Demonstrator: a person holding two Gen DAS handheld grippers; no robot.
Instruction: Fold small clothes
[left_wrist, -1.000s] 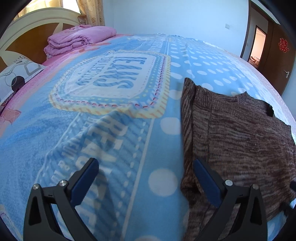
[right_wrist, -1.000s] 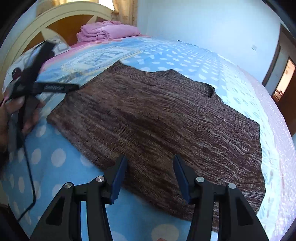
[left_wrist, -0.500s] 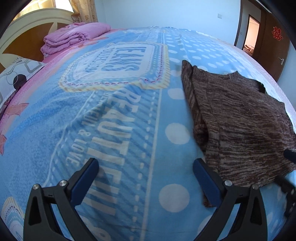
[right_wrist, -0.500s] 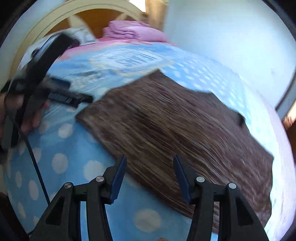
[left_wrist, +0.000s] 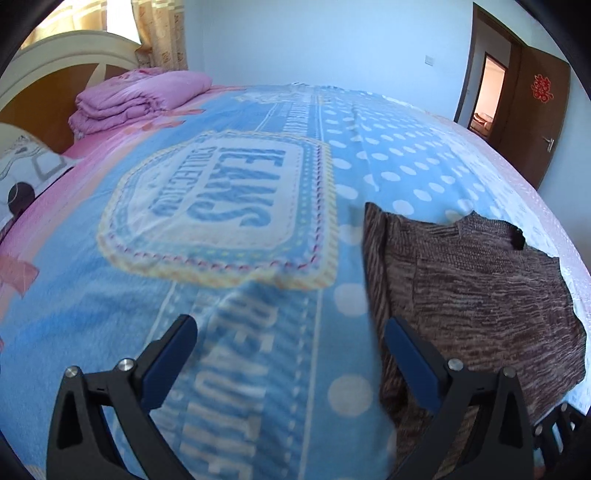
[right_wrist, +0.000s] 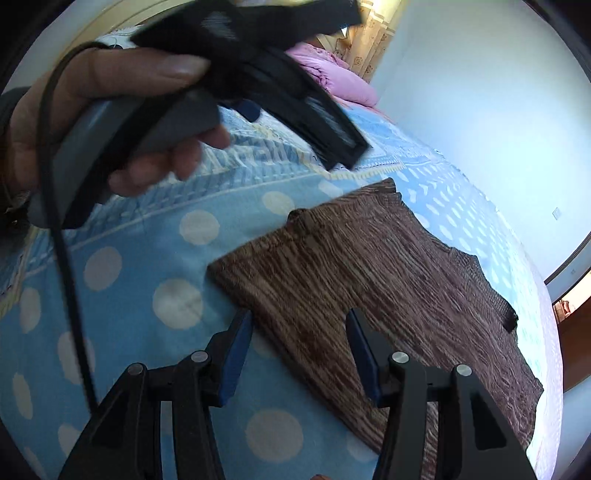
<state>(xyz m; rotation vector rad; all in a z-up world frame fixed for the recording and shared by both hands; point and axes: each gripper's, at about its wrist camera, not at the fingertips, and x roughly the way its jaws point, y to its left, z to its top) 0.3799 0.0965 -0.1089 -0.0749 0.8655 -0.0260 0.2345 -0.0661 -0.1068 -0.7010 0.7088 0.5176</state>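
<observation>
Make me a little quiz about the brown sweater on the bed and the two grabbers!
1. True or false: the brown sweater lies flat on the blue dotted blanket.
2. What is between the fingers of the right gripper? A) a pinched fold of sweater B) nothing gripped, the sweater's edge only lies beneath them C) a pillow
3. What pink thing sits by the headboard?

Key:
1. True.
2. B. The fingers stand apart above the sweater's near edge.
3. A folded pink quilt.
</observation>
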